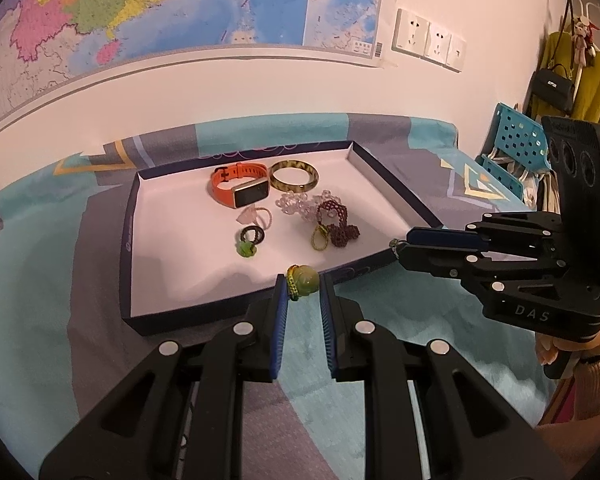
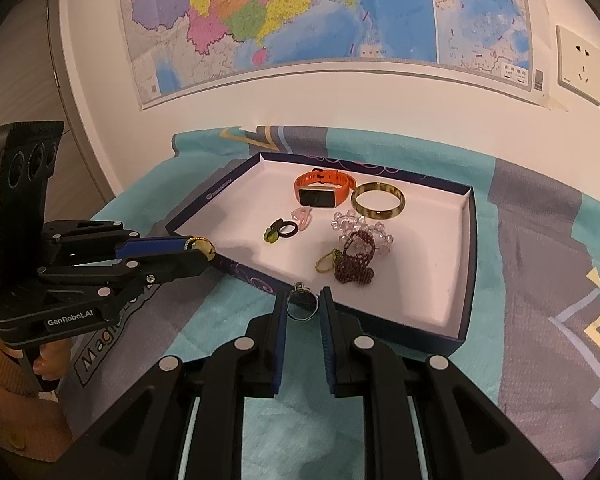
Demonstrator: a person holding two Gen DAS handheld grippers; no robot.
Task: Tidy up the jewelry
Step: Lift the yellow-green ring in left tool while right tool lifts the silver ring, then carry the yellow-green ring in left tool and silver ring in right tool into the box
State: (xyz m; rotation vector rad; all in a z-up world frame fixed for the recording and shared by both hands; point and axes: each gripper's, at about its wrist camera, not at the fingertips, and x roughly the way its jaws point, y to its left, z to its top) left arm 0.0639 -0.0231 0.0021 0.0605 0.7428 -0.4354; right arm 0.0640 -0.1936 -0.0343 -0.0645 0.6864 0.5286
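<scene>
A dark blue tray (image 1: 126,248) with a white floor lies on the bedspread. In it are an orange smartwatch (image 1: 240,186), an amber bangle (image 1: 294,176), clear and dark red bead bracelets (image 1: 332,216) and several small hair ties (image 1: 249,238). My left gripper (image 1: 303,280) hangs at the tray's near rim, shut on a green bead on a cord (image 1: 305,278). In the right wrist view my right gripper (image 2: 303,296) sits just outside the tray's near rim (image 2: 469,264), shut on a silver ring (image 2: 300,306). The left gripper (image 2: 202,246) shows there with the green bead (image 2: 201,245) at its tip.
A teal and grey bedspread (image 1: 52,280) covers the surface against a white wall with a map (image 1: 180,8) and sockets (image 1: 430,40). At the right stand a blue perforated basket (image 1: 516,136) and a rack with a yellow garment and a black bag (image 1: 554,86).
</scene>
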